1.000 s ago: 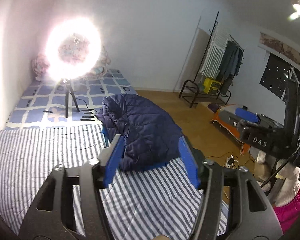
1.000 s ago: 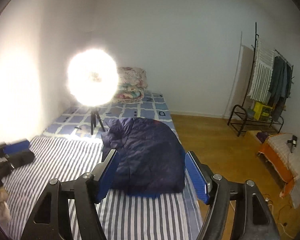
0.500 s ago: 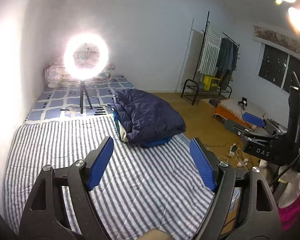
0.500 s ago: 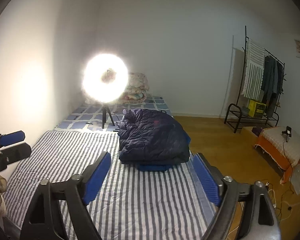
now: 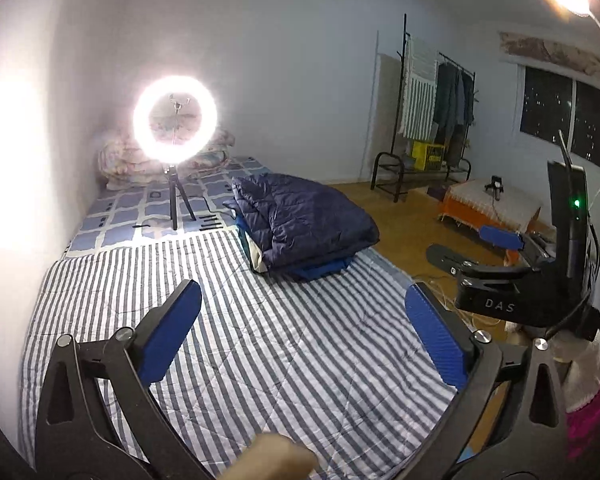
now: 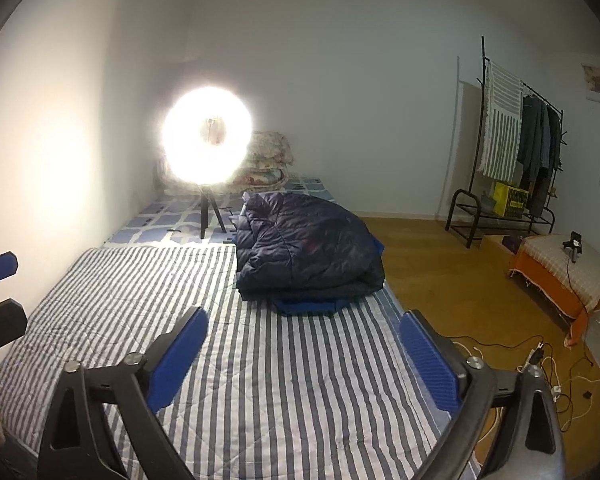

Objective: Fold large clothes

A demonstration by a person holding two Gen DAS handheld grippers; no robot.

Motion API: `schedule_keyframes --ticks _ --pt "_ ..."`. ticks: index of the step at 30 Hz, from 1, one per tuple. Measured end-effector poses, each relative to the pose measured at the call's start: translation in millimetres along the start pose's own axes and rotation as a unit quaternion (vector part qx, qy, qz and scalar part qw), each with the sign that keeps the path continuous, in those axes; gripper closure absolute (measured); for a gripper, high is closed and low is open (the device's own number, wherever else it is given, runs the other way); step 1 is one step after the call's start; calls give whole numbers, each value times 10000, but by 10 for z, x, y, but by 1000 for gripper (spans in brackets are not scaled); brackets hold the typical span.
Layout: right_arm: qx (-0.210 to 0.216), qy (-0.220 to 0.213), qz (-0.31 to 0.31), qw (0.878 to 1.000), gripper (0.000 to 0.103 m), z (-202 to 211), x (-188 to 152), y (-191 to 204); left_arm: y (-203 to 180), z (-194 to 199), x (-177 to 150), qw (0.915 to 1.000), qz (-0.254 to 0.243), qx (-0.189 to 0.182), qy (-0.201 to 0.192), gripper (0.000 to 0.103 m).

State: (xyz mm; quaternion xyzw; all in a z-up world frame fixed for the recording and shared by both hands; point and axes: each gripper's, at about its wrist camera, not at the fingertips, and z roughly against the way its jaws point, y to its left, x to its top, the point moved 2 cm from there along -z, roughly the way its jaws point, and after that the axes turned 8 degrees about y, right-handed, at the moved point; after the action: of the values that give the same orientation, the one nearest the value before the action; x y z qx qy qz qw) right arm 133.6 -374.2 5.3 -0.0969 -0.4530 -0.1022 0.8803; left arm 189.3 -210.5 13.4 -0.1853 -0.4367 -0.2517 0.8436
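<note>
A folded dark navy puffer coat (image 5: 304, 220) lies on top of folded blue clothing (image 5: 324, 268) on the striped bed cover (image 5: 260, 340). It shows in the right wrist view too (image 6: 306, 248). My left gripper (image 5: 300, 320) is open and empty, held well back from the coat above the cover. My right gripper (image 6: 304, 350) is open and empty, also back from the coat. The right gripper shows at the right of the left wrist view (image 5: 500, 272).
A bright ring light on a tripod (image 5: 175, 120) stands on the bed behind the coat, with pillows (image 6: 266, 160) by the wall. A clothes rack (image 6: 516, 152), an orange-draped low table (image 6: 560, 268) and floor cables (image 6: 540, 356) are to the right.
Both grippers have pulled back and up from the folded coat, which now sits farther away. Both jaws have opened wider. The coat lies still.
</note>
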Motion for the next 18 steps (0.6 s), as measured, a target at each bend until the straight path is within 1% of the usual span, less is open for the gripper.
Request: schedule_keyframes --ticks 5,7,12,18 --pt "21 13 -8 10000 0 -78 -84 -14 59 -129 -99 9996 159 37 217 0" --pt "-32 19 37 10000 0 -114 -116 -3 83 -162 -132 9994 207 84 269 0" --pt "-63 133 96 9998 0 -203 -149 38 72 -178 -191 9993 107 209 281 0" --pt "-85 119 29 9999 0 -206 -156 40 76 -199 -240 9991 65 270 324 0"
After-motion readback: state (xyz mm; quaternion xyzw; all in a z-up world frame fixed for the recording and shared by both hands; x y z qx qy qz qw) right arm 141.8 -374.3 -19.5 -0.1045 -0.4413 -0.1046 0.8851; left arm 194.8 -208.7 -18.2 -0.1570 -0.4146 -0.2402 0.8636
